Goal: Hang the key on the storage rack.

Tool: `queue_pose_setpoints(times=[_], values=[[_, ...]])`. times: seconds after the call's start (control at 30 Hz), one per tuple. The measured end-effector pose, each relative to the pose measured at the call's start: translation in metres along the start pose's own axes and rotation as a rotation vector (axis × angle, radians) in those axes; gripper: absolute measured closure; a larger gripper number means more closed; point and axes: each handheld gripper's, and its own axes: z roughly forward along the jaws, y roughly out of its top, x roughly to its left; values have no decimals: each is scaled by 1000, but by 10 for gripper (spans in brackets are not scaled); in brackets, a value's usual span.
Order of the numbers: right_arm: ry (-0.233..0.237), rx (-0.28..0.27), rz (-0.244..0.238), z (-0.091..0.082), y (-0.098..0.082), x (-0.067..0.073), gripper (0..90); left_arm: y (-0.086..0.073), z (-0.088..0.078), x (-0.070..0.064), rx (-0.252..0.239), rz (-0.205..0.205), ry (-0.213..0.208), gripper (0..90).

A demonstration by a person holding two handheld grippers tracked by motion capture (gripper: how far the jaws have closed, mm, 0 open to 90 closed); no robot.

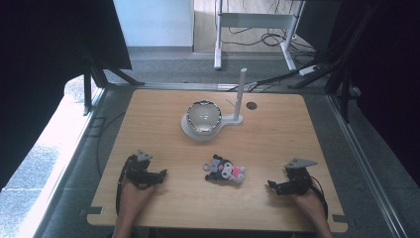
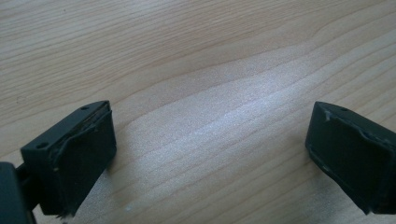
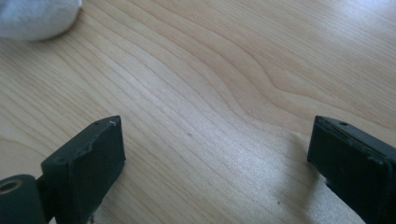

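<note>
Both idle: left gripper [image 1: 159, 175] and right gripper [image 1: 273, 186] jaws wide apart, holding nothing. Small black-and-pink plush toy [image 1: 226, 170] lies on the light wooden table [image 1: 277, 134] between them. Approach low, straddle its body, close squarely.

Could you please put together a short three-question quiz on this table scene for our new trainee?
1. True or false: the plush toy lies between the left gripper and the right gripper.
2. What stands beyond the toy, nearer the table's far edge? A) a shiny bowl on a white stand with an upright post, B) a stack of books, C) a kettle.
3. Fill in: both grippers' jaws stand ____ with nothing between them.

Key: 1 true; 2 A; 3 open.
</note>
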Motion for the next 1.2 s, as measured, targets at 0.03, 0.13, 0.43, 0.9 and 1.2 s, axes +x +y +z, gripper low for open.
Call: queue_pose_setpoints(times=[0.03, 0.13, 0.43, 0.9, 1.2], values=[[7, 7, -14, 0, 2, 1, 31, 0, 0, 0, 0, 0, 0, 16], [11, 11, -29, -1, 4, 2, 29, 0, 0, 0, 0, 0, 0, 16], [26, 24, -81, -2, 16, 7, 6, 0, 0, 0, 0, 0, 0, 16], [113, 56, -189, 6, 42, 21, 2, 0, 0, 0, 0, 0, 0, 16], [161, 111, -213, 16, 58, 31, 0, 0, 0, 0, 0, 0, 0, 16]])
